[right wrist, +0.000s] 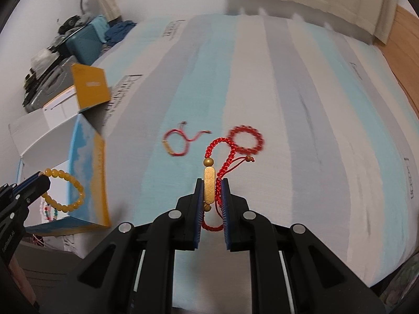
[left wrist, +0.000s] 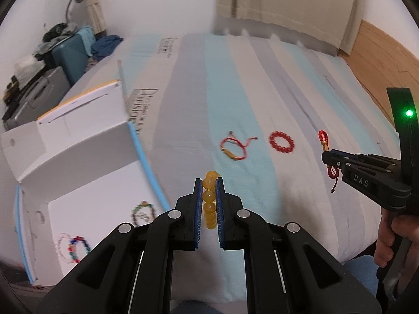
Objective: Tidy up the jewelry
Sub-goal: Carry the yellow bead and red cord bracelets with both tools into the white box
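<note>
My left claw [left wrist: 208, 187] grips the yellow bead bracelet [left wrist: 209, 198] beside the open box [left wrist: 78, 157], my right claw [right wrist: 212, 188] the red braided bracelet [right wrist: 218, 157], both above the striped bed [left wrist: 262, 78].

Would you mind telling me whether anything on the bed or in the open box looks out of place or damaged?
Nothing looks damaged or spilled. Two bracelets lie loose on the bedspread: a red cord bracelet with its ends trailing, and a red bead bracelet. The other loose ones already lie in the white box.
</note>
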Demonstrator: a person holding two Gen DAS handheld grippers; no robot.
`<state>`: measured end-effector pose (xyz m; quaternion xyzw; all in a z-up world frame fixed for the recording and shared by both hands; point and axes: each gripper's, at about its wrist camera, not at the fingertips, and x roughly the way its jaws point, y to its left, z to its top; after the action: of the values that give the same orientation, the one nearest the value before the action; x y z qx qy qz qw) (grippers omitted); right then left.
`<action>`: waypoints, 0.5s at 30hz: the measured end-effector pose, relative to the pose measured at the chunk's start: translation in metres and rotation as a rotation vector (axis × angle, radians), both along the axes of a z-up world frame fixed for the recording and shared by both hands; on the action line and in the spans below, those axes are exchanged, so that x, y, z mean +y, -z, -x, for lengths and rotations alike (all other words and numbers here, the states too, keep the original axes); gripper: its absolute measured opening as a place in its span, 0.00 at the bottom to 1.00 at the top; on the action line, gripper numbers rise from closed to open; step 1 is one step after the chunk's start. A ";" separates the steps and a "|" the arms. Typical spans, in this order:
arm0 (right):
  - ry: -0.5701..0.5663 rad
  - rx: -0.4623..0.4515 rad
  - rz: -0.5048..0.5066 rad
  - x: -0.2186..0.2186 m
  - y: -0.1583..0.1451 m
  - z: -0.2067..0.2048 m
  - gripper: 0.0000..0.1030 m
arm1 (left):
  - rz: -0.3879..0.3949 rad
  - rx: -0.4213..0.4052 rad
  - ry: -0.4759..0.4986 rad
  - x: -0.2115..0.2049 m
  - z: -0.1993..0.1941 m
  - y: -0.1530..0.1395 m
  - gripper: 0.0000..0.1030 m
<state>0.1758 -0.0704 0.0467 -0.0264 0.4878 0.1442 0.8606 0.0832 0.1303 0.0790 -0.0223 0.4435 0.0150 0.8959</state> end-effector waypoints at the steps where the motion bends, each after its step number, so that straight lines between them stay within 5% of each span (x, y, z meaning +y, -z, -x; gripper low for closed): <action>1: -0.009 -0.002 0.000 0.007 -0.002 0.001 0.12 | -0.002 -0.002 -0.008 0.006 0.002 -0.002 0.08; 15: -0.139 -0.032 0.010 0.115 -0.023 0.023 0.12 | -0.038 0.018 -0.172 0.104 0.038 -0.008 0.08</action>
<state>0.1523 0.0442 0.0696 -0.0670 0.4716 0.2006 0.8561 0.0454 0.2342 0.0866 -0.0431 0.4475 0.1008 0.8876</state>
